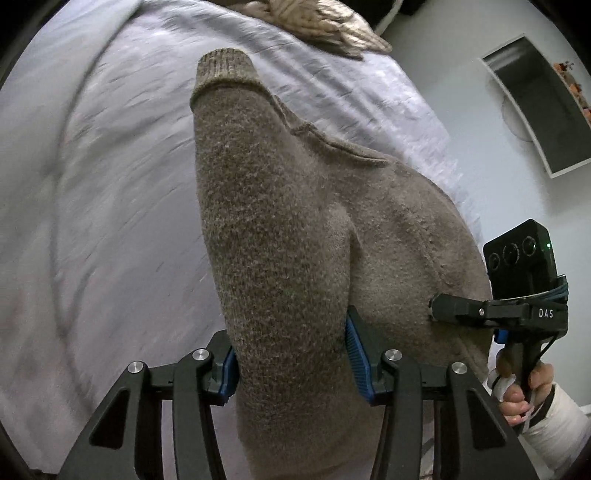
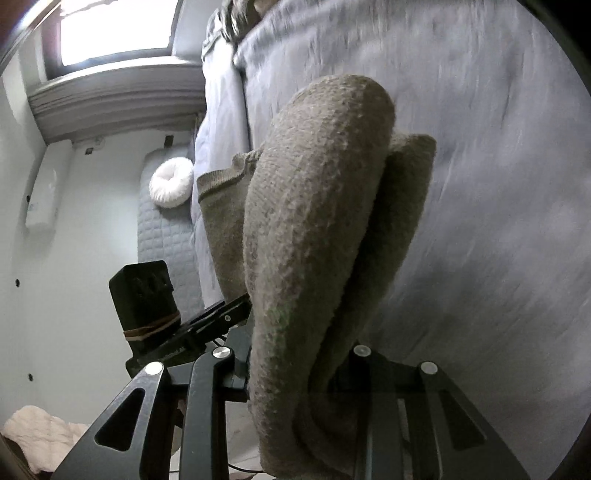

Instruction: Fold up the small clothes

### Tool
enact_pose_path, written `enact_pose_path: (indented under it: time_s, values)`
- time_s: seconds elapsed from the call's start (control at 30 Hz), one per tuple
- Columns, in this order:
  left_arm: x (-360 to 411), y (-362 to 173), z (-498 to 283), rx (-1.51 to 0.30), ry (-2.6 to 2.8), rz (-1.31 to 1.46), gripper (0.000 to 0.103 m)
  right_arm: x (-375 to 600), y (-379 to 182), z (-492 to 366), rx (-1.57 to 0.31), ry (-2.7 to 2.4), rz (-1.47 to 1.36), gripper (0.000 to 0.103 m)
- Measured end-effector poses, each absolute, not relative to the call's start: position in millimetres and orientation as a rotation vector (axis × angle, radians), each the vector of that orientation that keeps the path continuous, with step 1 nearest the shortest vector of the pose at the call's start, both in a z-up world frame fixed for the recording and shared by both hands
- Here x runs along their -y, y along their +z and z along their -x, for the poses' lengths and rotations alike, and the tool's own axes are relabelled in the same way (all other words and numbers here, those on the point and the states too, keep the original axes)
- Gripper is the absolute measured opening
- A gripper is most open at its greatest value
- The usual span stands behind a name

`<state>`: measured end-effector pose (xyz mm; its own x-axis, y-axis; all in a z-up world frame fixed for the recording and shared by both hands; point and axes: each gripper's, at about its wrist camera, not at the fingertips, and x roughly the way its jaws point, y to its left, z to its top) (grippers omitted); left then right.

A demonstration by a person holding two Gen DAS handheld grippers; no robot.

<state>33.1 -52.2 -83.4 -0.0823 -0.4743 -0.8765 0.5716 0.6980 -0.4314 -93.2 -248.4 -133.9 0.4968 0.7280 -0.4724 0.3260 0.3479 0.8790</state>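
Observation:
A grey-brown knit sweater (image 1: 303, 236) hangs in the air above a bed, held by both grippers. My left gripper (image 1: 291, 354) is shut on a thick fold of it, with a ribbed cuff (image 1: 225, 70) pointing away. My right gripper (image 2: 299, 373) is shut on another bunched fold of the sweater (image 2: 317, 229); its fingertips are hidden by the fabric. The right gripper also shows at the right of the left wrist view (image 1: 439, 306), clamped on the sweater's edge. The left gripper shows at the left of the right wrist view (image 2: 236, 306).
A pale lilac bedspread (image 1: 92, 166) lies below the sweater. A beige knitted item (image 1: 321, 22) lies at its far end. A white round cushion (image 2: 171, 182) sits on a quilted mat beside the bed. A pale pink cloth (image 2: 40, 432) lies on the floor.

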Motion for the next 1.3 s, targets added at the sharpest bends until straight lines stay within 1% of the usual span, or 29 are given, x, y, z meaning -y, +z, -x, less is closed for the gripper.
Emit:
enact_pose_path:
  time_s: [0.13, 0.2, 0.3, 0.4, 0.47, 0.57, 0.67, 0.73, 0.87, 0.97, 1.1, 1.17, 1.3]
  values:
    - [13.6, -93.5, -22.5, -1.459, -0.802, -0.073, 0.051, 217.4, -152.1, 94.7, -1.138, 0.350, -1.286, 0.031]
    - [1.4, -100.8, -19.0, -1.482, -0.775, -0.066, 0.051, 206.5, -158.6, 93.7, -1.180, 0.338, -1.264, 0.032]
    - [-7.0, -117.8, -13.5, -1.500, -0.710, -0.101, 0.051, 199.8, -160.4, 88.9, -1.261, 0.267, -1.150, 0.035]
    - [-20.9, -122.5, -8.2, -1.479, -0.660, -0.120, 0.051, 203.2, -147.0, 84.7, -1.319, 0.165, -0.979, 0.040]
    - [-28.9, -117.4, -7.9, -1.461, -0.642, -0.116, 0.051, 208.2, -138.0, 83.7, -1.352, 0.101, -0.858, 0.040]
    - [-45.2, -110.9, -11.6, -1.422, -0.594, -0.121, 0.051, 217.0, -135.7, 91.7, -1.396, -0.017, -0.660, 0.037]
    - [-54.1, -118.4, -15.5, -1.432, -0.555, -0.113, 0.051, 220.5, -149.9, 102.2, -1.419, -0.070, -0.593, 0.037]
    - [-48.0, -130.4, -16.1, -1.457, -0.545, -0.100, 0.053, 217.7, -159.6, 106.3, -1.427, -0.090, -0.544, 0.037]
    - [-45.0, -133.0, -8.3, -1.434, -0.531, -0.138, 0.055, 214.2, -154.6, 105.9, -1.423, -0.137, -0.525, 0.038]
    - [-41.7, -127.1, -0.7, -1.410, -0.516, -0.201, 0.055, 209.0, -133.7, 110.6, -1.401, -0.157, -0.523, 0.038]
    - [-43.9, -119.7, 12.4, -1.383, -0.498, -0.282, 0.055, 196.8, -107.0, 131.9, -1.349, -0.066, -0.588, 0.038]
    - [-43.9, -117.3, 17.2, -1.381, -0.493, -0.301, 0.055, 179.8, -105.0, 134.5, -1.381, -0.047, -0.557, 0.038]
    - [-54.2, -114.0, 25.2, -1.412, -0.470, -0.305, 0.055, 152.3, -128.4, 139.0, -1.488, -0.075, -0.491, 0.038]
